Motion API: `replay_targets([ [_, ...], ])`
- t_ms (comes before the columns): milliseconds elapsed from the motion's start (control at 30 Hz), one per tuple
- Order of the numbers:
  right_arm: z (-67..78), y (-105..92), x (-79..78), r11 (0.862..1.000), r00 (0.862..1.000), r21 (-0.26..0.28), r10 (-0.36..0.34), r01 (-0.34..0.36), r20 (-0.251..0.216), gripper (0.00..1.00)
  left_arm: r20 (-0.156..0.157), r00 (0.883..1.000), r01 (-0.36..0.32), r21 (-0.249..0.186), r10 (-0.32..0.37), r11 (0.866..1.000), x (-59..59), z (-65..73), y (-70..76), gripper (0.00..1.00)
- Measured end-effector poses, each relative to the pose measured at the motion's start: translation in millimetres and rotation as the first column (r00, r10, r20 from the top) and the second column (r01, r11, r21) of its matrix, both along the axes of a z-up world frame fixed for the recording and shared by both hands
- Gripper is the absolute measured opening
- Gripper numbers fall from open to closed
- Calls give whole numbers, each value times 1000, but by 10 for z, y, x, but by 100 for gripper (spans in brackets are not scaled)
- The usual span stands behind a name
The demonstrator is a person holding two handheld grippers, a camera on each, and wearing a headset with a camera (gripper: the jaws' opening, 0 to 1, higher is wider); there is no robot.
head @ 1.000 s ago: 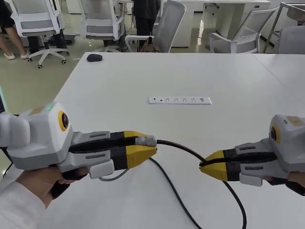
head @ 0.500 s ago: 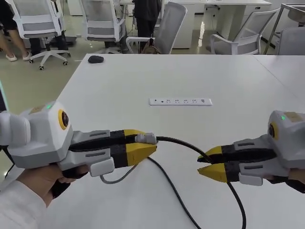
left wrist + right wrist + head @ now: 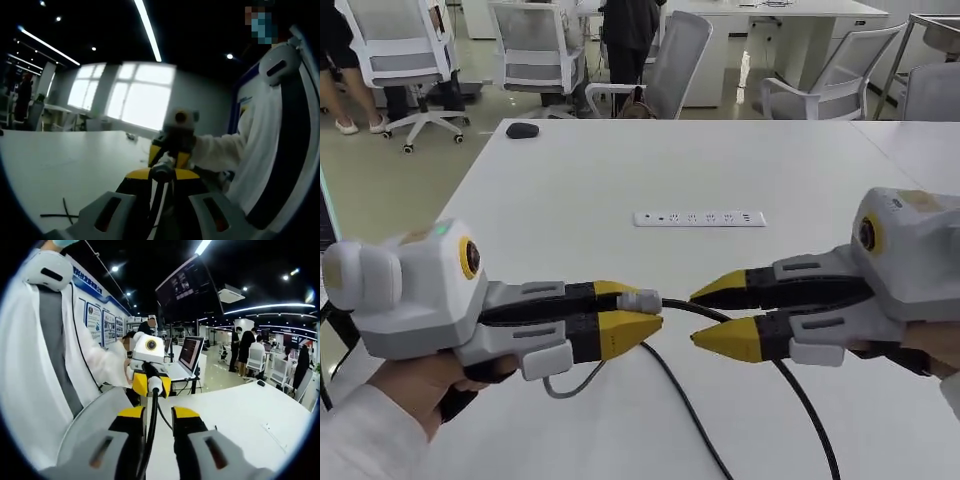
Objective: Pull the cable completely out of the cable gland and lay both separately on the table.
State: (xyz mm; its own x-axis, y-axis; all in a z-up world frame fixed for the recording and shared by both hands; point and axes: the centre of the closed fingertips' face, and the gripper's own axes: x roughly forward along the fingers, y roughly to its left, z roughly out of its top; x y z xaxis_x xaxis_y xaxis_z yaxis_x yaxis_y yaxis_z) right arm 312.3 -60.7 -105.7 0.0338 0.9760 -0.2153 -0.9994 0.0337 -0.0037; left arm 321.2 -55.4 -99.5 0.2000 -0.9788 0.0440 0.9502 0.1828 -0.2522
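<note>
the left gripper point(image 3: 644, 308) pinches the grey cable gland point(image 3: 636, 299) between its yellow tips, above the white table point(image 3: 570, 190). the black cable point(image 3: 678, 305) is in the gland and leads toward 3 o'clock between the spread jaws of the right gripper point(image 3: 693, 318); whether they touch it i cannot tell. beyond them it slopes toward 5 o'clock. a power strip point(image 3: 700, 218) lies at 12 o'clock of the gland, a mouse point(image 3: 522, 130) well apart at 11 o'clock.

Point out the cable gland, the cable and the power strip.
cable gland point(image 3: 638, 299), head view, on its grey body.
cable point(image 3: 807, 410), head view, black stretch near the bottom edge.
power strip point(image 3: 700, 218), head view, middle of its top.
</note>
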Motion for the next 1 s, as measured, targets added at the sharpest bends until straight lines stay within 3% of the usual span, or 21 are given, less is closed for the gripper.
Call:
replay_targets([
  [167, 14, 85, -25, 999, 999, -19, 30, -30, 16, 16, 7, 1000, 7, -5, -7, 1000, -3, 20, -28, 16],
  [300, 11, 86, -27, 1000, 1000, -2, 24, -24, -2, 15, 3, 1000, 3, -21, -3, 1000, 4, 44, -11, 16],
  [433, 18, 84, -56, 999, 999, 9, 40, -40, 6, 4, 6, 1000, 3, -21, -3, 1000, 6, 45, -12, 16],
  [1000, -31, 67, 4, 999, 999, -8, 32, -32, 13, 3, 8, 1000, 7, -8, -7, 1000, 24, 8, -30, 16],
])
